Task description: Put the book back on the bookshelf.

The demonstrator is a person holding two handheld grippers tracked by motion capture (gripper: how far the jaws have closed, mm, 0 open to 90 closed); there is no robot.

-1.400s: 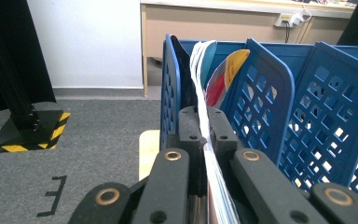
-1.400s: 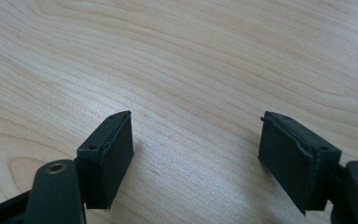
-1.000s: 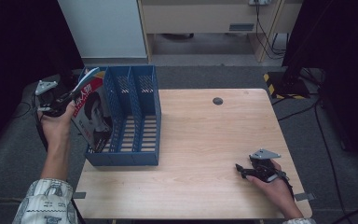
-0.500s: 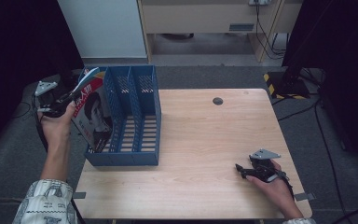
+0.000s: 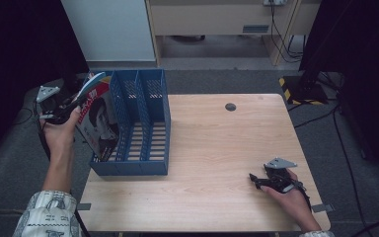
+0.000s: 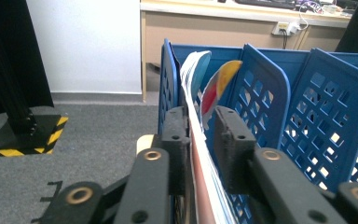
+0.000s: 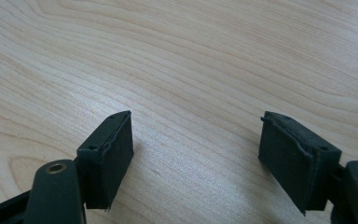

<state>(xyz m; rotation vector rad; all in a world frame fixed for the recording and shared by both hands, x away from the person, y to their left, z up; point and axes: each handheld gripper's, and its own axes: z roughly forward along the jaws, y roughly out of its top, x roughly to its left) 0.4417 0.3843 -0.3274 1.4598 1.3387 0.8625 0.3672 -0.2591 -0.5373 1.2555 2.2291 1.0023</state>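
A blue file rack (image 5: pixel 143 123) with three slots stands at the left of the wooden table (image 5: pixel 217 163), its side flush with the table's left edge. A magazine (image 5: pixel 97 118) leans in the leftmost slot, lower end down inside, top tilted out past the rack's rim toward the upper left of the high view. The left gripper (image 6: pixel 199 140) has its jaws clamped on the magazine's upper edge, pages pinched between the pads; the other two slots look bare. The right gripper (image 7: pixel 196 158) rests low on the tabletop at the lower right of the high view, jaws spread apart with only wood grain between them. The middle and right of the table lie open, with a small dark disc (image 5: pixel 230 106) near the far edge.
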